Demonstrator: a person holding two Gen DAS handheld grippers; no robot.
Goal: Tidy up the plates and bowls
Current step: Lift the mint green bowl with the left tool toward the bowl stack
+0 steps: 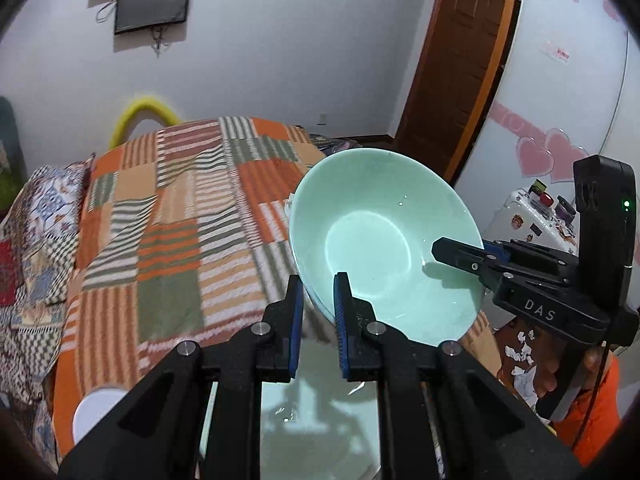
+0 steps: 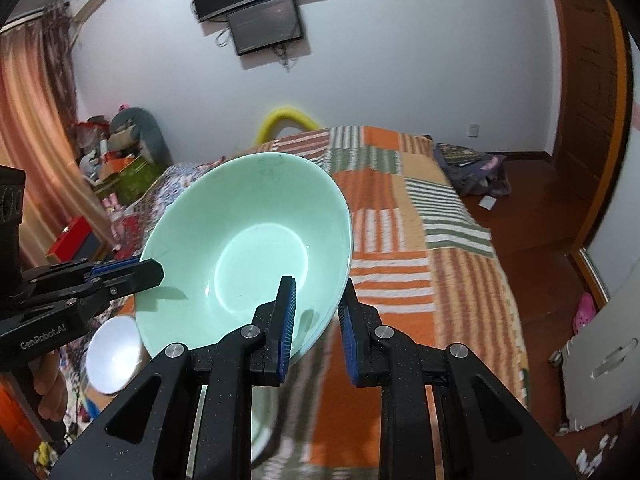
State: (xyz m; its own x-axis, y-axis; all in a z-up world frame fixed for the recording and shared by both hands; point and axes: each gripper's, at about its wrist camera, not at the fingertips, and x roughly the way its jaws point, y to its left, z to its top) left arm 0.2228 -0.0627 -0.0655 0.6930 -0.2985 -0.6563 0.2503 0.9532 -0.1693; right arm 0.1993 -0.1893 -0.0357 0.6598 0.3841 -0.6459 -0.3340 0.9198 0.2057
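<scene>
Left wrist view: left tongs straddle the near rim of the bowl, one blue pad inside, one outside; whether the pads press the rim I cannot tell.
Right wrist view: right tongs straddle the opposite rim of the bowl the same way; contact there cannot be told either.
Bowl: pale green, tilted, its hollow facing both cameras, held up over the bed between the two tongs.
Below the bowl: a second pale green dish lies under the left tongs, its edge partly hidden.
Small white bowl: lies on the bed just left of the green one, apart from it.
Edges and room: striped orange quilt stretches open behind the bowl; the bed's right edge drops to wood floor.
Writing: "DAS" on the right tongs' body; "GenRobot.AI" on the left tongs' body.
Far: two dark screens on the white wall; wooden door at right.
</scene>
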